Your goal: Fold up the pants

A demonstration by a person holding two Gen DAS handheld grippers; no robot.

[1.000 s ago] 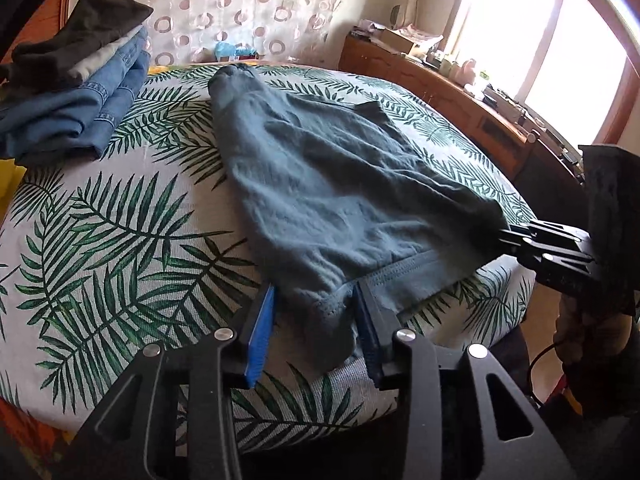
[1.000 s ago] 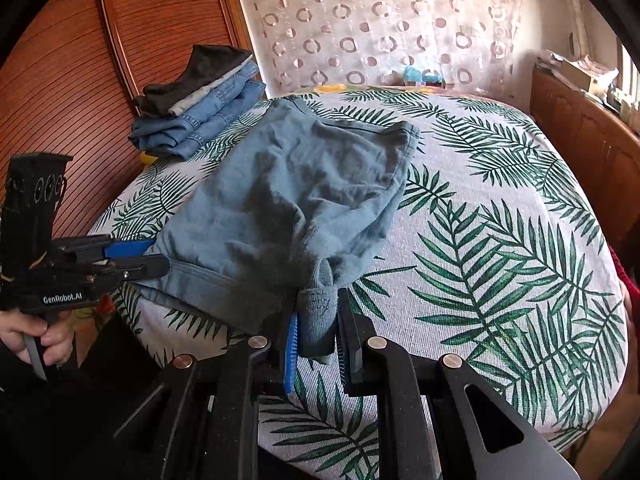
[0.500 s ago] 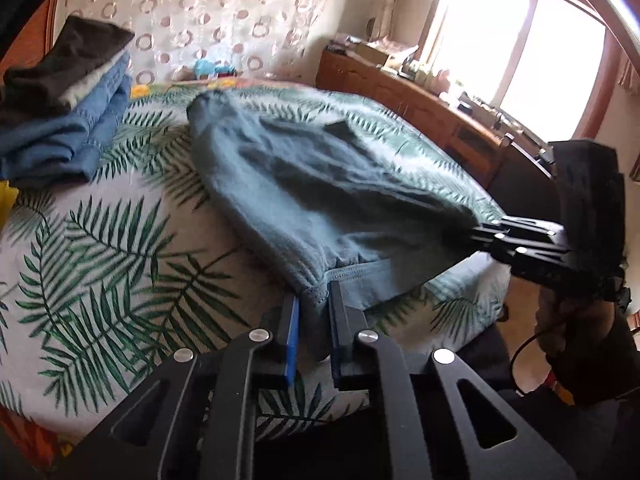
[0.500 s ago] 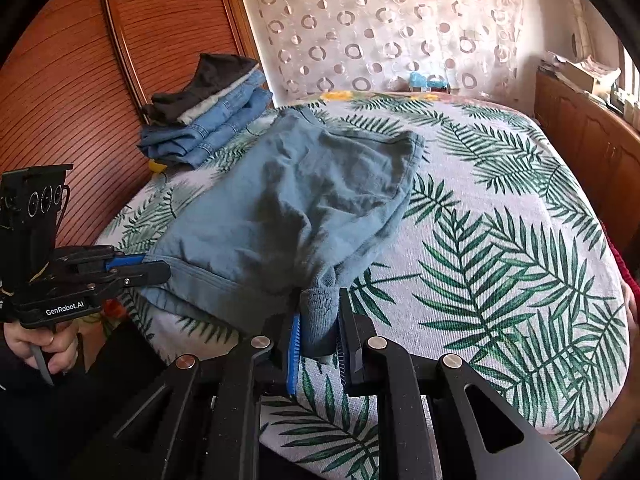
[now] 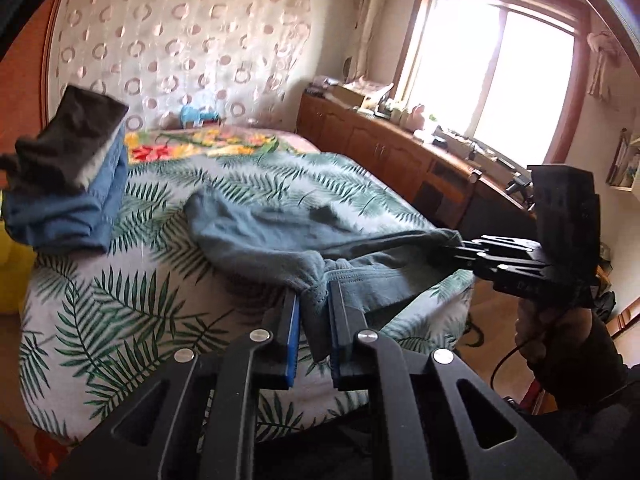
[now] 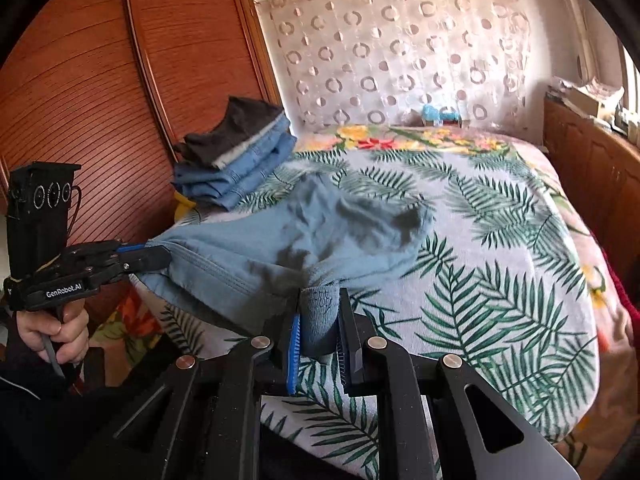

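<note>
A pair of blue-grey pants (image 6: 320,232) lies spread on the near half of a bed (image 6: 500,280) covered in a palm-leaf print, its hem end toward the headboard and its stitched waistband raised off the near edge. The fold has only started, judging by the cloth: both waistband corners are gripped and lifted, yet nothing is doubled over, so the carry across, the laying down and any further folds are left.

The left tongs (image 5: 314,320) are pressed nearly together, pinching a bunched wad of waistband between blue pads (image 5: 293,334) at the bed's near edge. The right tongs (image 6: 316,338) pinch the other waistband corner the same way, their jaws almost closed on a rolled lump of fabric. Between the two grips the waistband hangs taut, clear of the mattress.

A stack of folded clothes (image 6: 236,160), denim beneath a dark garment, sits at the far left corner of the bed beside a wooden wardrobe (image 6: 140,80). A person's hand (image 6: 56,330) grips the left tool's handle.
</note>
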